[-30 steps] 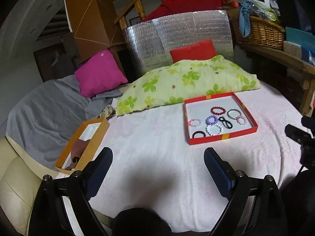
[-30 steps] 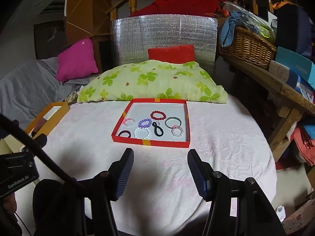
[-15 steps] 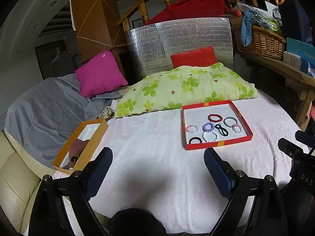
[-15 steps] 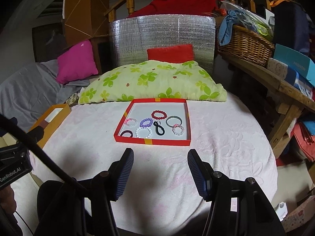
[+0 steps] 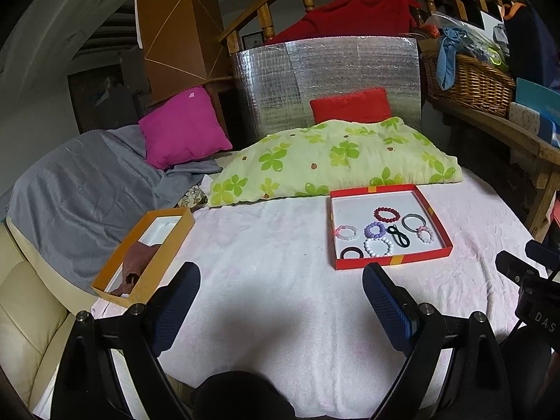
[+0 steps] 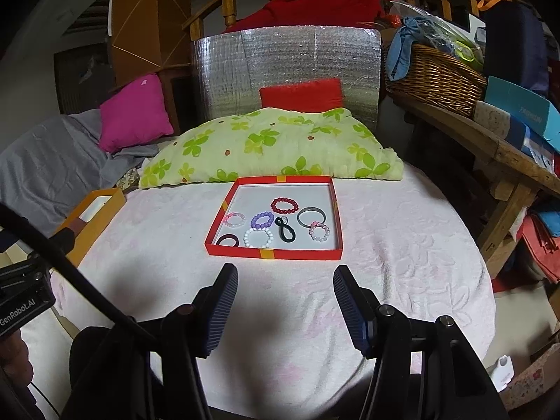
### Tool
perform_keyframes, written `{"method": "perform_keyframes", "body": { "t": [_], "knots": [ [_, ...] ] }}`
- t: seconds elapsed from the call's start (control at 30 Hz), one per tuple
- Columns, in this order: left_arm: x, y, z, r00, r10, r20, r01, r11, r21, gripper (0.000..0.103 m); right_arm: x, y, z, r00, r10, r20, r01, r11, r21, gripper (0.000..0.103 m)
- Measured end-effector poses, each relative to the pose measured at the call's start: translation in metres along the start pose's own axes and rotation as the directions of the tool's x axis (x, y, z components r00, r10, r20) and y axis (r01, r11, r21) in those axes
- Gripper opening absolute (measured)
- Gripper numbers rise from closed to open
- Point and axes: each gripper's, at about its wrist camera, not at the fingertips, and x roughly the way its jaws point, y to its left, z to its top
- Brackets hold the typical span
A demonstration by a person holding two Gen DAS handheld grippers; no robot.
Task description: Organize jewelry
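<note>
Left tongs spread wide, nothing between the pads, hovering over bare cloth at the near edge of the desk. Right tongs also spread, empty, aimed straight at the red tray, just short of its near wall. Both point roughly level across the desk toward the back of the room.

Desk is round, covered with a white-pink embossed cloth. Behind it: green floral pillow, red cushion, silver foil panel, magenta cushion on a grey sheet, wooden railing. Wicker basket and boxes on a wooden shelf on the right.

Red tray sits mid-desk, right of centre in the left view, near edge about square to the right tongs. Inside, all lying flat:
- dark red bead bracelet at the back
- grey bangle, touching the pink-white bracelet
- purple bead bracelet
- pink bead bracelet by the left wall
- white bead bracelet
- black hair tie in the near-left corner
- dark figure-eight loop, long axis running front to back, slightly diagonal

Orange box at the desk's left edge, long axis front to back, brown item inside.
</note>
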Motion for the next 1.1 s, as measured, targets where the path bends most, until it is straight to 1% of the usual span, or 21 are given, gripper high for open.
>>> {"method": "perform_keyframes", "body": {
  "t": [1.1],
  "knots": [
    [0.0004,0.0067,0.0005,1.0,0.002,0.005,-0.002,1.0,-0.017,0.094,0.0029,0.01,0.0037,1.0,0.003,0.002,-0.003,1.0,0.002,0.061]
  ]
}}
